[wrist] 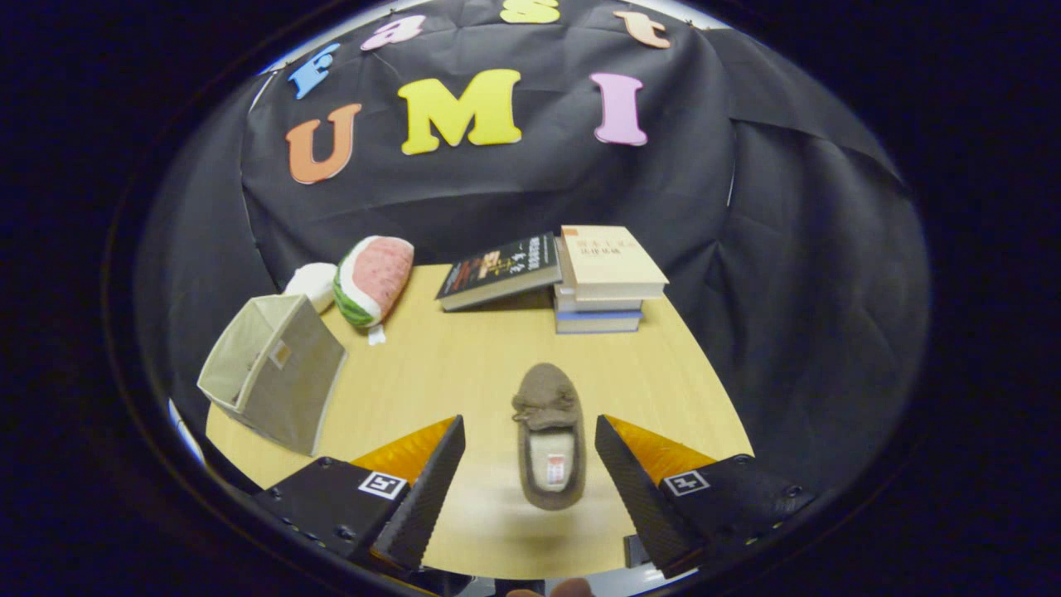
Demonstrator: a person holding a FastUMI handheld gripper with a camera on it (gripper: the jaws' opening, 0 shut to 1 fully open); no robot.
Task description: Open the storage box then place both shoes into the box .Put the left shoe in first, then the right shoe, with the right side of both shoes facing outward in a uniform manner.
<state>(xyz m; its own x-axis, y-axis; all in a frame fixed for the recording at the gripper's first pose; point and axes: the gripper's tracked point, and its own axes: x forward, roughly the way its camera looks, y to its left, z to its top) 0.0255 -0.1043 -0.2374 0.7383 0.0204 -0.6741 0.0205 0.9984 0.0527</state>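
We hold the gripper (528, 448) above the pale wooden table (464, 365) with its two fingers spread wide and gripping nothing. Between them, lower down on the table, lies a brown fuzzy moccasin-style slipper (547, 439), toe pointing away from us toward a stack of books (609, 282) with a dark book (501, 269) leaning against it. The beige fabric storage box (273, 373) sits well apart, off to the left of the left finger, tipped so that its open mouth faces up and leftward; a plush watermelon slice (373, 282) and a white soft toy (313, 283) lie just behind it.

We see a few risks. The slipper is soft, so a pinch on the upper alone may let it fold or swing and land with the wrong side outward. We see one shoe here and cannot tell whether it is the left, so the order could go wrong. The light box may also slide or tip when the shoe pushes in.
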